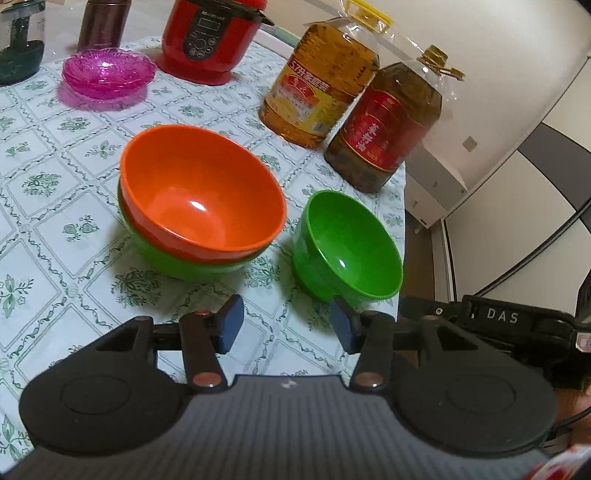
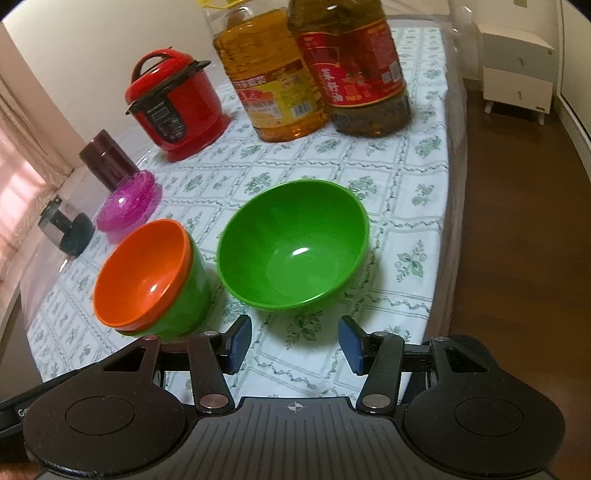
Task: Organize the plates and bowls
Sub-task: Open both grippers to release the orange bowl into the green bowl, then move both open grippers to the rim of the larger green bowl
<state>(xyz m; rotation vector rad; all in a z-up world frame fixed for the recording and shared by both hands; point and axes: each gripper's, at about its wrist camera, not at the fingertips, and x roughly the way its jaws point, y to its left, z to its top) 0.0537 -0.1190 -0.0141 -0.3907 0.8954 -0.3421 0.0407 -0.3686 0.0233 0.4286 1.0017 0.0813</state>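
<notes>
At the table's far left, as your left gripper's camera sees it, a dark green appliance (image 1: pixel 18 55) stands beside a maroon canister (image 1: pixel 103 24), with a stack of pink glass dishes (image 1: pixel 109 72) just in front of the canister. A red electric cooker (image 1: pixel 210 37) rises behind them on the floral tablecloth (image 1: pixel 48 229). Nearer to you, an orange bowl (image 1: pixel 201 192) sits nested in a green bowl (image 1: pixel 192 264), the pair upright at mid-table. To their right a single green bowl (image 1: pixel 347 245) rests close to the table's edge, apart from the nested pair. Behind it stand two large oil bottles, touching or nearly so: a yellow-labelled bottle (image 1: pixel 317 85) and a red-labelled bottle (image 1: pixel 388 129).

Your left gripper (image 1: pixel 288 325) hangs over the cloth short of the bowls, its blue pads spread and nothing between them. Your right gripper (image 2: pixel 295 345) does likewise in its own view, jaws parted and empty, aimed at the single green bowl just ahead, with the nested pair off to its left. A white cabinet (image 2: pixel 517 70) stands on the wooden floor beyond the table's right edge.
</notes>
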